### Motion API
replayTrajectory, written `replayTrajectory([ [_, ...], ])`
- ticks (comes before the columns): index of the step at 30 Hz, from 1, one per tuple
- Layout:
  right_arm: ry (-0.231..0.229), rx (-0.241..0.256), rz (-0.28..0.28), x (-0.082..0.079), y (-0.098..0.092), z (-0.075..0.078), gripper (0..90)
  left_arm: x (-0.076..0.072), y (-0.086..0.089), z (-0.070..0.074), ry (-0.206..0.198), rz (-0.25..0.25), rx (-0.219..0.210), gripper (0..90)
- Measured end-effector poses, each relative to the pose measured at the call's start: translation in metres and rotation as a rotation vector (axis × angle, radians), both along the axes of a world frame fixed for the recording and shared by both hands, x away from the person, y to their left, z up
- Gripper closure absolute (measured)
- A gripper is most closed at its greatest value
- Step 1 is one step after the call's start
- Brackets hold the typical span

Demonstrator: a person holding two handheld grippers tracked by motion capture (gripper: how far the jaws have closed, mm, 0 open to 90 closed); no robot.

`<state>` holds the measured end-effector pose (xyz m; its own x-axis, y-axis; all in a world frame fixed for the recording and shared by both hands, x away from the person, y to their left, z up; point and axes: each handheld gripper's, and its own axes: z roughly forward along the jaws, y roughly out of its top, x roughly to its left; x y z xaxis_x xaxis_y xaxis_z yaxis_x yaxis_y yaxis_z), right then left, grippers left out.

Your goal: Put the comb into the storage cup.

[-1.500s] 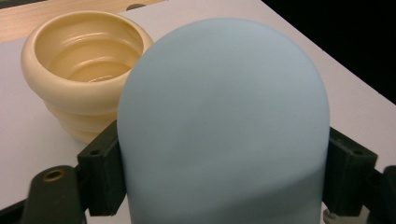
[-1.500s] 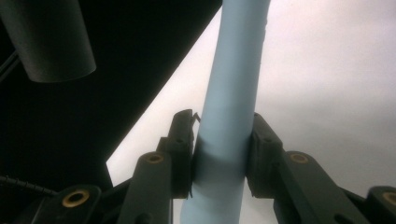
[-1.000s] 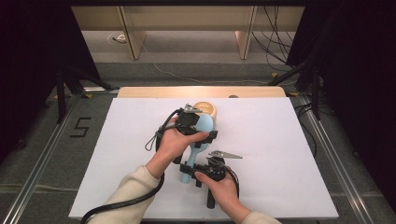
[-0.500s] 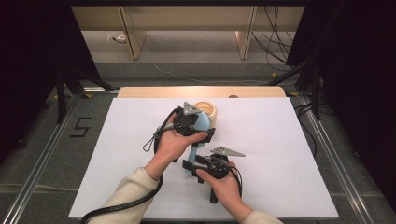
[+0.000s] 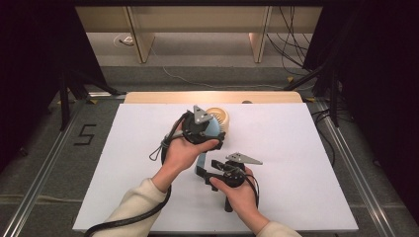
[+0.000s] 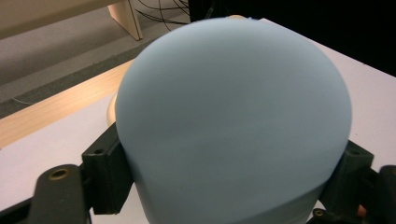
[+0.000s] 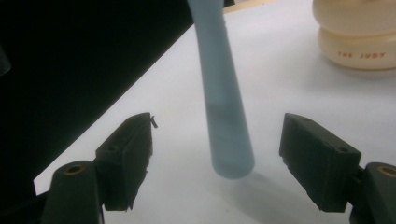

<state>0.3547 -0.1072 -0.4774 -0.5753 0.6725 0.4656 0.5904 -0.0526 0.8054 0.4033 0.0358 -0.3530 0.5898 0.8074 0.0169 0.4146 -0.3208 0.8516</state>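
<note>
In the high view, the blue brush (image 5: 213,129) is held above the white table (image 5: 306,163). In the left gripper view, its head (image 6: 233,121) is pinched by the left gripper (image 6: 229,186). In the right gripper view, the right gripper (image 7: 229,158) is spread around the handle (image 7: 224,107); a closing made off-centre could push it aside.

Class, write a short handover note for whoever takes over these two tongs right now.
Left tongs: shut on the round head of the blue brush, near the cream container.
Right tongs: open, jaws either side of the brush's handle, not touching it.
Done: brush head gripped.
Left: probably close the right tongs on the handle; the brush's later use cannot be told.
</note>
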Motion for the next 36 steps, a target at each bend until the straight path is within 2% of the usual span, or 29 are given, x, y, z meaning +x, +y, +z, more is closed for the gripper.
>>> replayTrajectory([
  [8,-0.051,-0.041,-0.002,0.001,-0.015,0.008,22.7,0.0,0.005,0.004,-0.046,0.018,-0.012,19.8],
  [11,-0.043,-0.006,-0.009,0.001,-0.025,0.012,22.6,0.0,0.008,0.005,-0.075,0.026,-0.028,19.8],
  [16,-0.03,0.067,-0.037,0.004,-0.047,0.019,22.4,0.002,0.012,0.004,-0.093,0.043,-0.053,19.8],
  [20,-0.069,0.084,-0.043,0.006,-0.061,0.025,22.2,0.003,0.013,0.004,-0.119,0.054,-0.063,19.9],
  [23,-0.125,0.02,-0.021,0.005,-0.068,0.029,21.0,0.004,0.014,0.005,-0.132,0.06,-0.074,19.8],
  [25,-0.151,-0.002,-0.017,0.006,-0.072,0.03,19.6,0.004,0.015,0.005,-0.141,0.061,-0.075,19.8],
  [32,-0.186,-0.038,-0.017,0.004,-0.085,0.032,19.6,0.006,0.016,0.006,-0.158,0.066,-0.083,19.8],
  [36,-0.226,-0.098,-0.009,0.002,-0.09,0.033,19.7,0.008,0.017,0.005,-0.159,0.054,-0.1,19.8],
])
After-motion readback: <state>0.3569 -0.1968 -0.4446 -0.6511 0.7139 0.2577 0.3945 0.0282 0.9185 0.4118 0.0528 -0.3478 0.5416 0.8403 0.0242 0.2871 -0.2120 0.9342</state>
